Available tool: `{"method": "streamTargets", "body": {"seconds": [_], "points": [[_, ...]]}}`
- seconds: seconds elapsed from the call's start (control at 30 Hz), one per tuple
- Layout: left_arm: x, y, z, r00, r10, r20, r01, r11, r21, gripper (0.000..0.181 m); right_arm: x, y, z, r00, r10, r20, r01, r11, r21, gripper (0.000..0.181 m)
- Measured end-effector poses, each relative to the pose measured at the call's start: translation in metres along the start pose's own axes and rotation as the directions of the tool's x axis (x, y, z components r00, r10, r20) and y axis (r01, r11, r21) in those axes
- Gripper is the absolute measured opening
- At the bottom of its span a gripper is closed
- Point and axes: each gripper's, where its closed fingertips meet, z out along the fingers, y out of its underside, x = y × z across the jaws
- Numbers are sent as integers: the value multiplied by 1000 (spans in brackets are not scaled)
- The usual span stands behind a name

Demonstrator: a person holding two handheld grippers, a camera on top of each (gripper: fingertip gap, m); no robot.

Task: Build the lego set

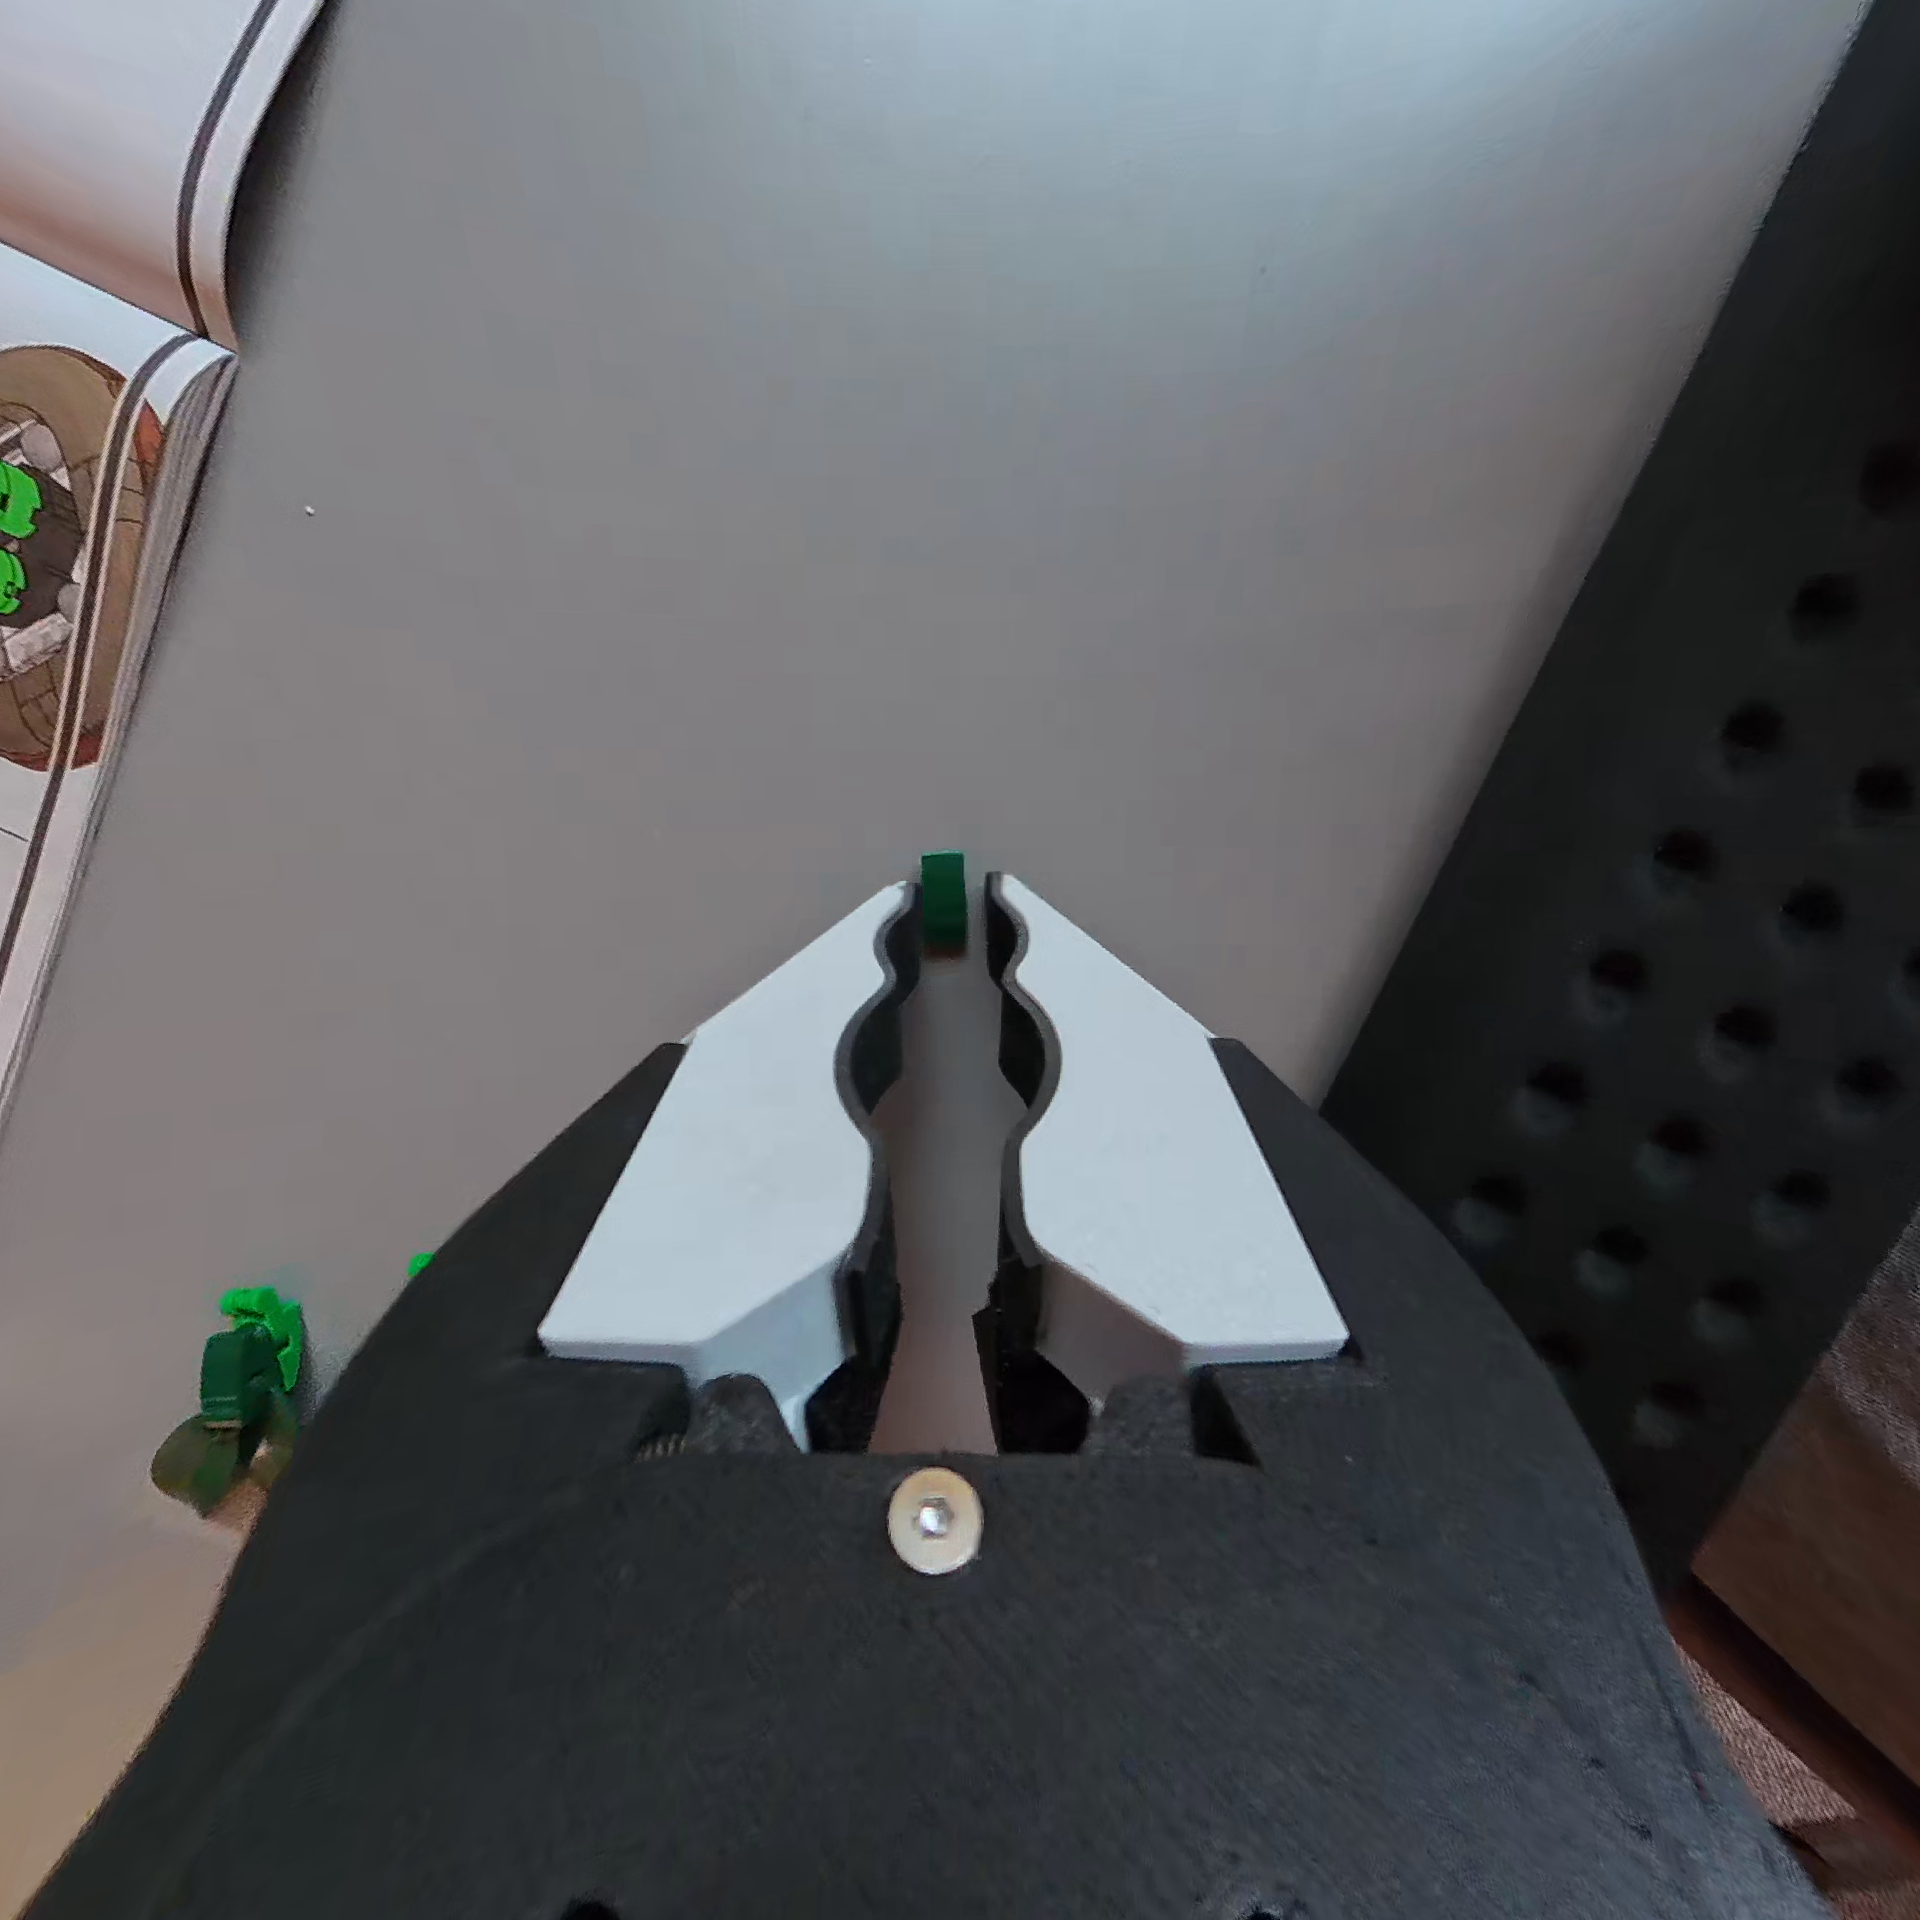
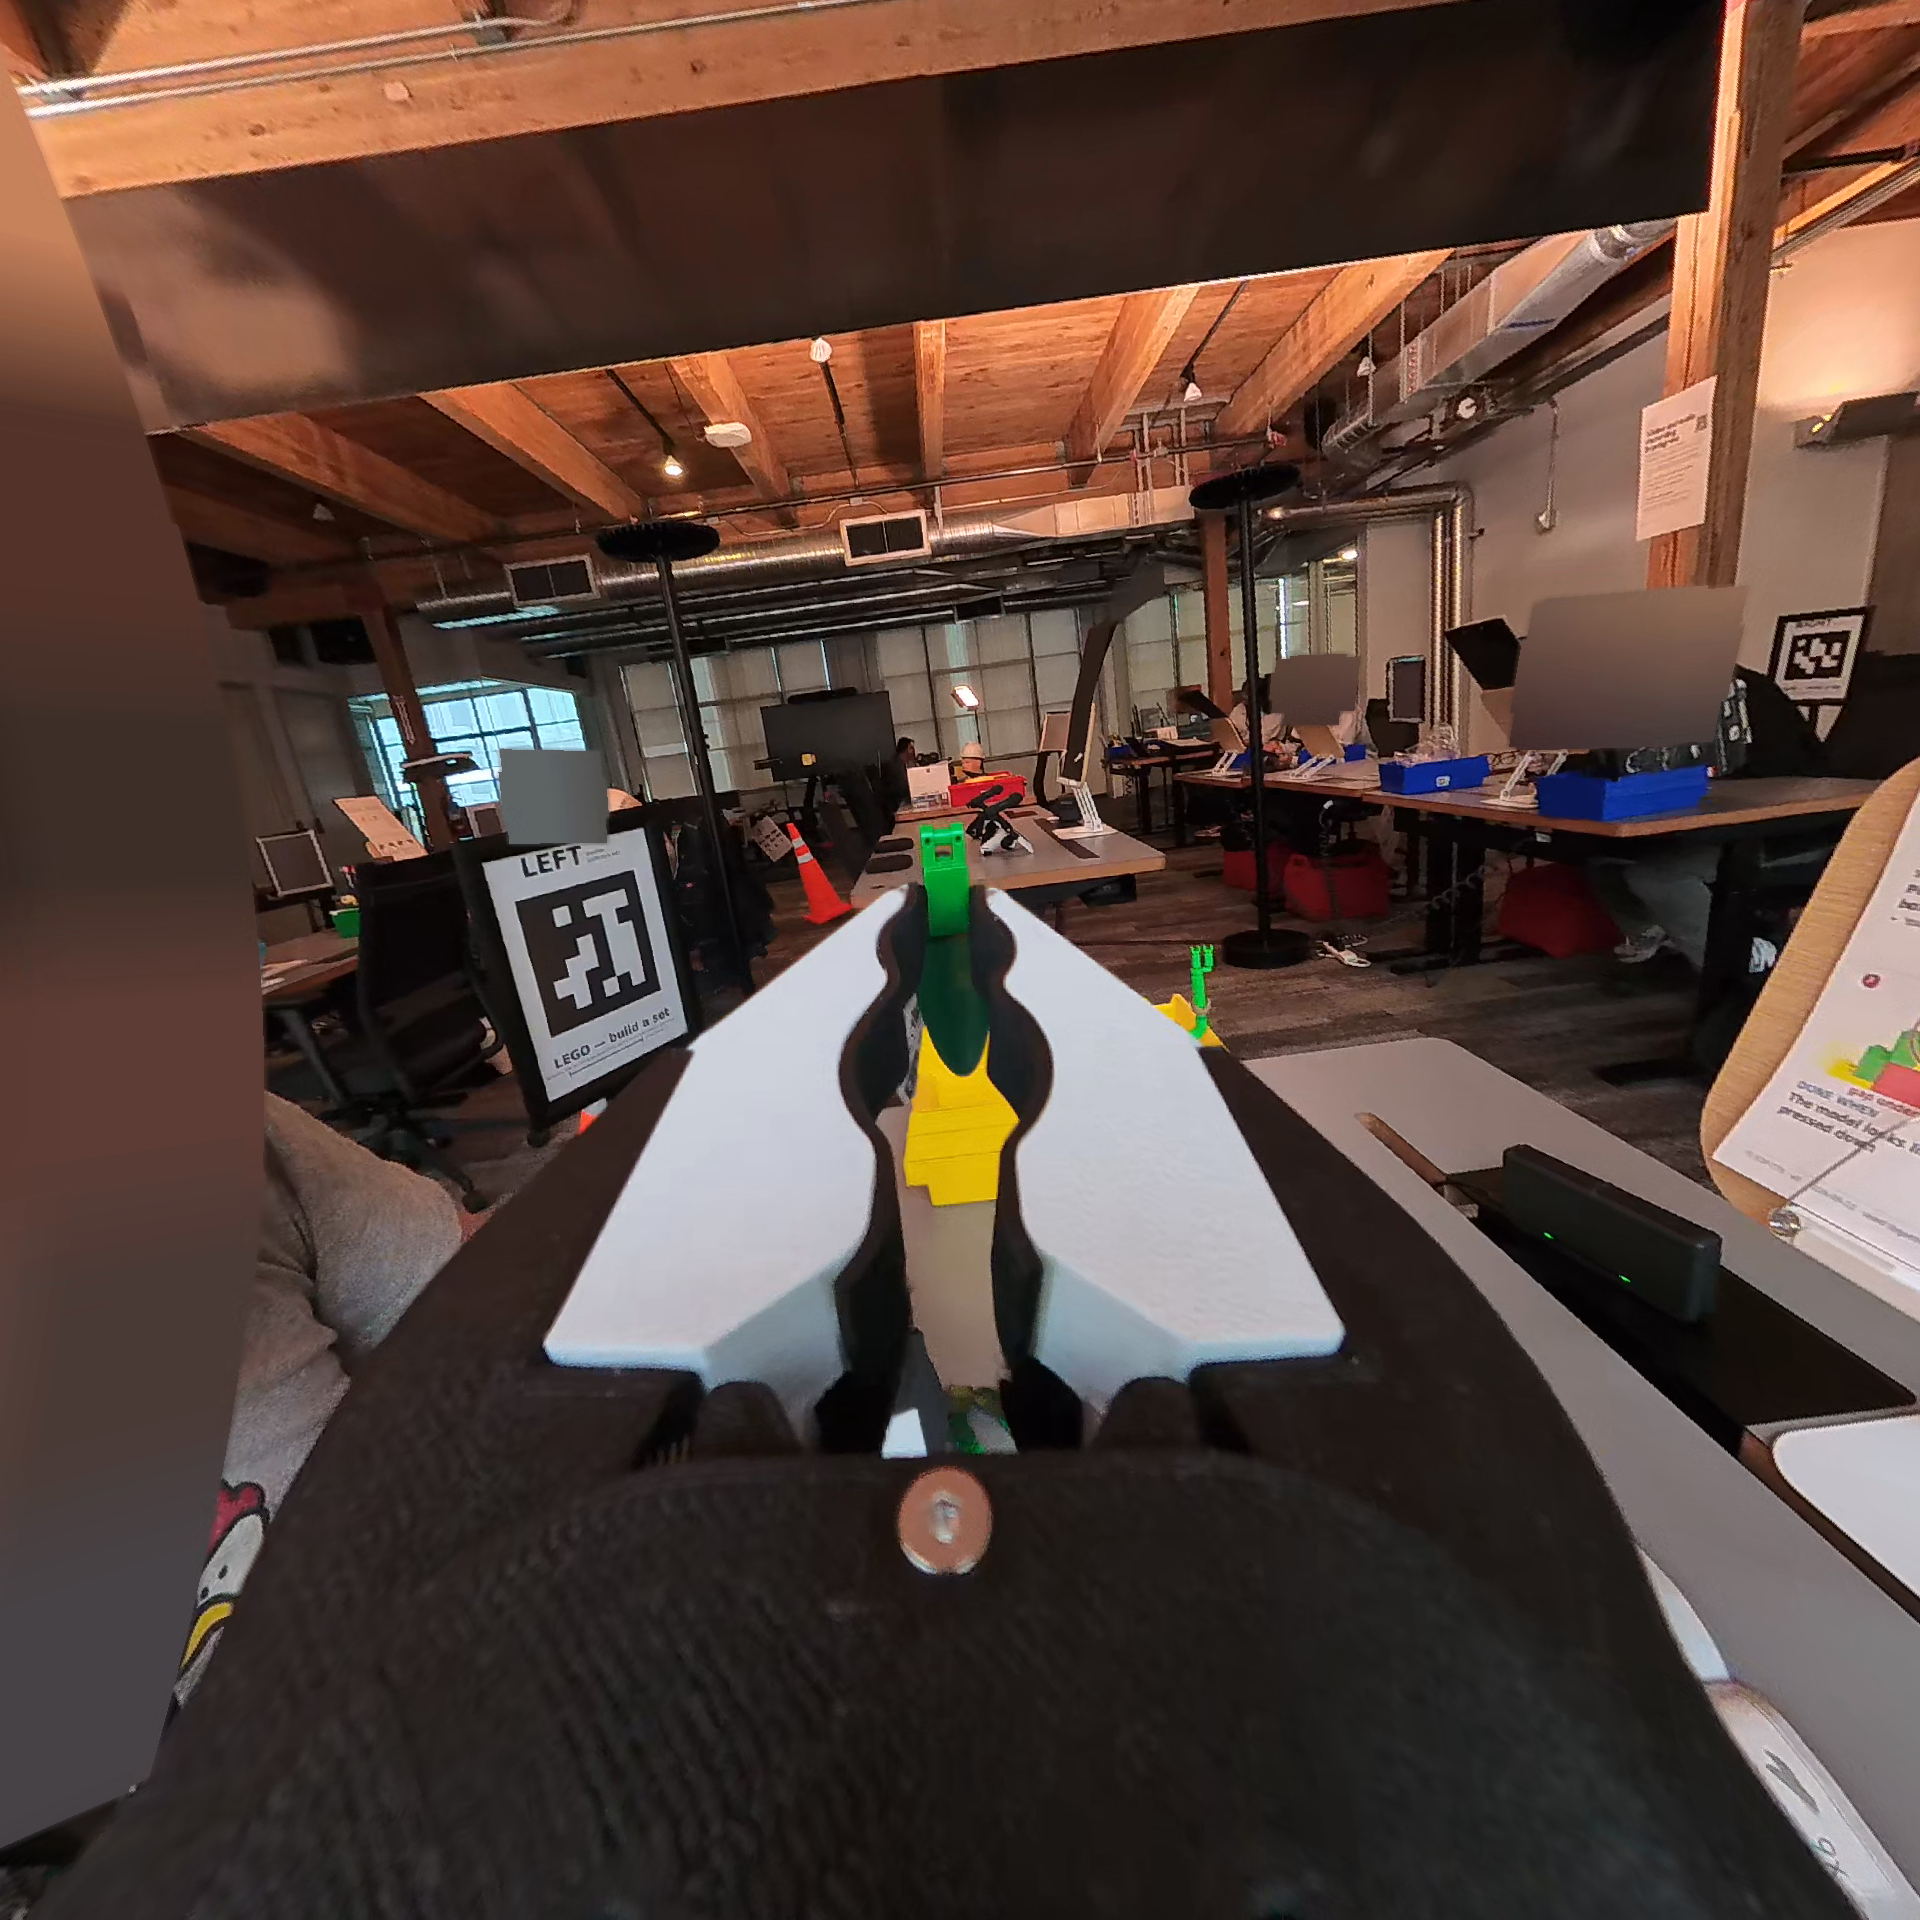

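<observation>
In the left wrist view, my left gripper [image 1: 954, 894] is shut on a small dark green lego piece [image 1: 943, 902] that sticks out past the white fingertips, over the grey table [image 1: 727, 520]. A cluster of bright and dark green lego parts [image 1: 244, 1382] lies on the table at the lower left. In the right wrist view, my right gripper [image 2: 954, 914] is shut on a green lego piece [image 2: 945, 894], bright green at the tip and dark green lower down. It is raised and points out into the room. A yellow lego build [image 2: 956, 1132] shows between the fingers below it.
An open instruction booklet [image 1: 62, 561] lies at the table's left edge. A black perforated panel [image 1: 1714, 935] borders the table on the right. In the right wrist view a black device [image 2: 1610, 1226], an instruction sheet on a board [image 2: 1849, 1081] and a marker sign [image 2: 587, 956] stand nearby.
</observation>
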Motion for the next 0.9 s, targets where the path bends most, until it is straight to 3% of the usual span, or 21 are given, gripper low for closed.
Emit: {"method": "streamTargets", "body": {"seconds": [0.03,0.2,0.33,0.43,0.53,0.67,0.77,0.9], "points": [[0,0,0,1000,-2,-6,2,1000,3,6,1,1,0,1000,0,-2,0,1000,-4,6],[0,0,-4,998,-43,-49,43,999,7,6,3,7,-1,999,26,42,-25,1000,-17,6],[2,-42,-35,971,-151,-186,190,959,212,6,-2,10,-3,988,73,135,-72,997,-13,6],[-10,-93,-87,952,-169,-256,271,852,447,6,-4,12,-3,975,126,182,-125,992,-16,6],[-24,-144,-158,934,-131,-332,330,674,661,6,5,23,2,975,163,153,-155,986,-61,5],[-35,-192,-242,936,-26,-350,322,464,825,5,12,31,9,970,206,131,-195,977,-88,5],[-43,-212,-271,949,12,-314,283,402,871,5,17,39,16,970,221,98,-209,970,-120,6],[-42,-220,-279,912,92,-400,347,347,871,5,16,46,28,971,225,84,-211,966,-146,6]]}}
